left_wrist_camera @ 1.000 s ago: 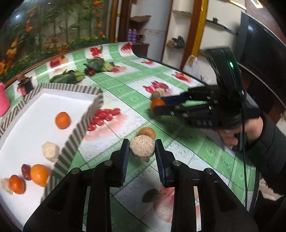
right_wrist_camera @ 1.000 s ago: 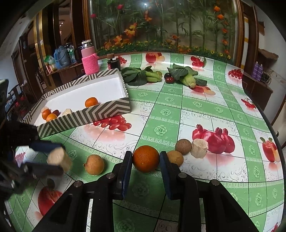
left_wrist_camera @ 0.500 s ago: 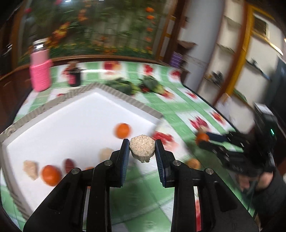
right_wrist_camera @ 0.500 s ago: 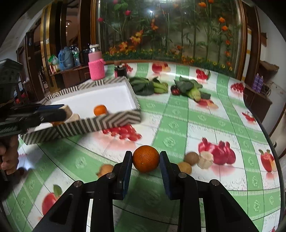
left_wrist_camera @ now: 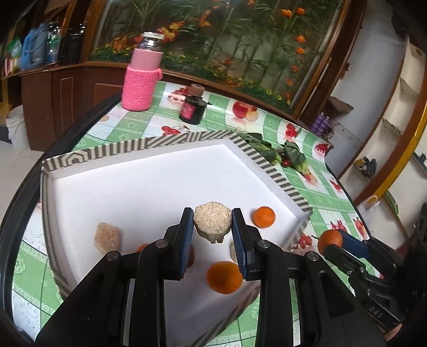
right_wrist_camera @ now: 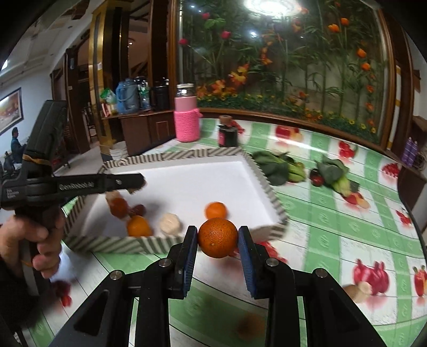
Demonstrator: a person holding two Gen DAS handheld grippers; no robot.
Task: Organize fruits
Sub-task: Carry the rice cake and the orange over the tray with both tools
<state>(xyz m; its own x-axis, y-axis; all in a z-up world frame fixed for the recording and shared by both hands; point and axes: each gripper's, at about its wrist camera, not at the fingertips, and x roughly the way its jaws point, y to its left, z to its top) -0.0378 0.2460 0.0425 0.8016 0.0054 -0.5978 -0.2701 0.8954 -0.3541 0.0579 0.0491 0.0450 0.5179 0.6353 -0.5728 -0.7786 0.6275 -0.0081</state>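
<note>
Beige chunk clamped in left claw, above tray.

A wide glass panel showing painted bamboo and orange flowers fills the far wall. At far left stands a dark wooden cabinet. At right, white shelves with yellow trim. A ceiling light glares on the glass.

home dining room: oilcloth table, wooden sideboard.
</note>
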